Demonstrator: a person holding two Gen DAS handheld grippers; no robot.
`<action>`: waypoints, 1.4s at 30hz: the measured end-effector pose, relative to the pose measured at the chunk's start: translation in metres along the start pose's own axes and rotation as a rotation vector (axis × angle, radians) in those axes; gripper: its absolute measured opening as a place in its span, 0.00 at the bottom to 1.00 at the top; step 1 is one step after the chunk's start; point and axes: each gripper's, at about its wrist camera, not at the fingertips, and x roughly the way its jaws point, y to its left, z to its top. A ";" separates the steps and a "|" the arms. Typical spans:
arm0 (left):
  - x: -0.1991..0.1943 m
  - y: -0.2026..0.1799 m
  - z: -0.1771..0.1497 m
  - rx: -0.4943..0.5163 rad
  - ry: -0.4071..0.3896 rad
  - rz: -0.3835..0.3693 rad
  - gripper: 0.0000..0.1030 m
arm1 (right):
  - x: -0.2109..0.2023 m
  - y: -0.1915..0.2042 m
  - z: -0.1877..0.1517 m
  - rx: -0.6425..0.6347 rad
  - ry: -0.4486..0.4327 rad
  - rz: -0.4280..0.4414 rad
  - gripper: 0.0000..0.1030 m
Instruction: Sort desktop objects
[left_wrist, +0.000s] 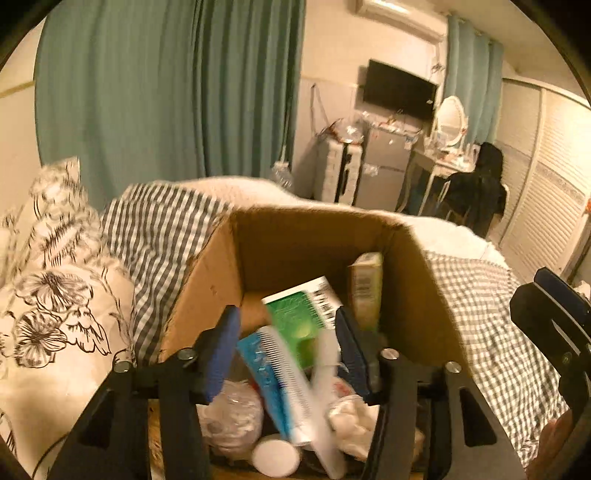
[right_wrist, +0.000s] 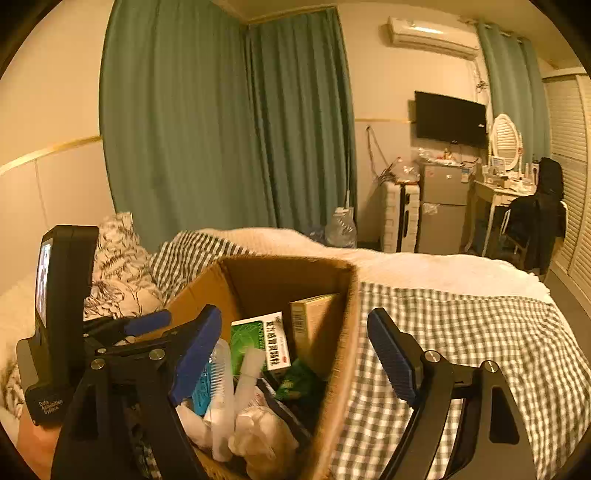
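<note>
I am working over the open brown cardboard box (left_wrist: 306, 236) that sits on the grey-and-white checked bedspread (right_wrist: 461, 332), with the flower-printed white pillow (left_wrist: 55, 295) off to its left, and the box already holds most of what I am sorting. Against its far wall a tall yellow-green carton (left_wrist: 365, 288) stands upright, and a green-and-white medicine box (left_wrist: 303, 317) leans tilted beside it. My left gripper (left_wrist: 286, 332) hangs above the box mouth with its blue pads apart and nothing clenched; the white plastic comb (left_wrist: 295, 387) lies slanted between and below them, blurred, resting on a blue-and-white tube (left_wrist: 266, 380), so I judge it released into the box. My right gripper (right_wrist: 295, 354) is spread wide with nothing in it, straddling the box's right wall, one pad over the contents and the other over the bedspread. To finish this drop well I would lift the left tool straight up so the pads do not catch the comb's teeth, and keep the right pads off the cardboard wall so the box is not tipped. Crumpled clear plastic wrap (left_wrist: 229, 417) and a small round white cap (left_wrist: 275, 456) sit loose at the near end, easily disturbed.
</note>
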 end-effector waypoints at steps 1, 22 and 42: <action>-0.005 -0.004 0.001 0.011 -0.009 -0.003 0.58 | 0.000 0.000 0.000 0.000 0.000 0.000 0.84; -0.148 -0.077 0.009 0.018 -0.261 0.035 1.00 | -0.164 -0.033 0.037 -0.079 -0.193 -0.099 1.00; -0.174 -0.158 0.011 0.034 -0.316 -0.024 1.00 | -0.212 -0.113 0.028 -0.045 -0.210 -0.275 1.00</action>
